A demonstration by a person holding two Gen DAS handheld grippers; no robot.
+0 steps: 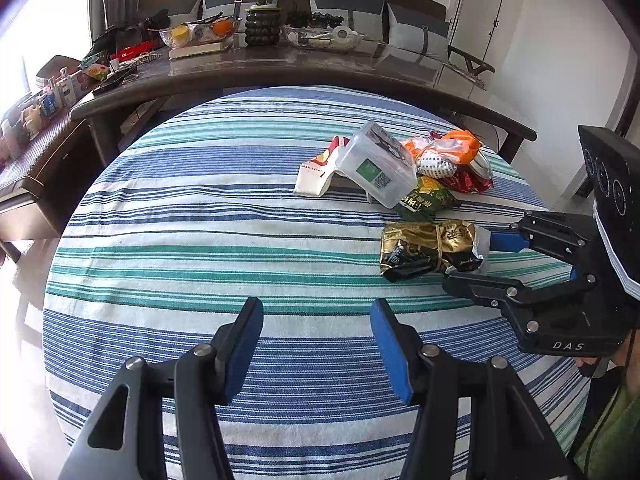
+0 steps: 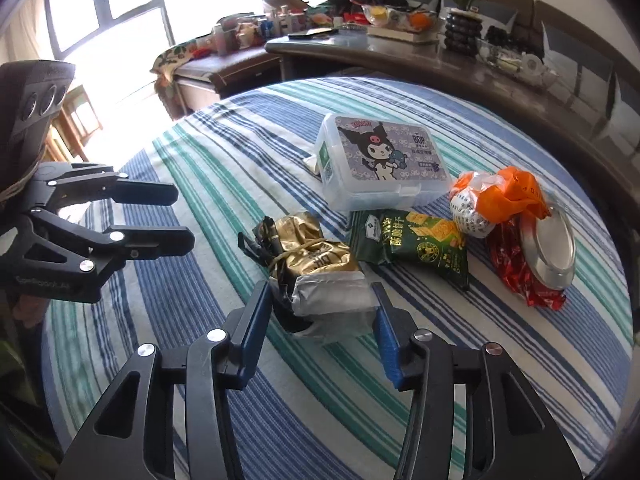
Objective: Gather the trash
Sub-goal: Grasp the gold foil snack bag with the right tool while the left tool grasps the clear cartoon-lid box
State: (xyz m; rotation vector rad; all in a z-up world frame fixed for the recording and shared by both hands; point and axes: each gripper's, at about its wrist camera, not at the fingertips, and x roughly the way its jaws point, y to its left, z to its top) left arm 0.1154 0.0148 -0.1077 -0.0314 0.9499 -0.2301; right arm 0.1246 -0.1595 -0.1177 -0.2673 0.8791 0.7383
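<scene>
A crumpled gold and black snack bag lies on the striped tablecloth. My right gripper is shut on the bag's silver end, one pad on each side. Beyond it sit a clear plastic box with a cartoon lid, a green cracker packet, an orange plastic bag, and a red wrapper under a metal lid. My left gripper hangs open over bare cloth to the left of the gold bag, holding nothing.
A flattened white and red carton lies left of the plastic box. Behind the round table runs a long dark table with a potted plant, glass bowls and clutter. A green sleeve shows at the right edge.
</scene>
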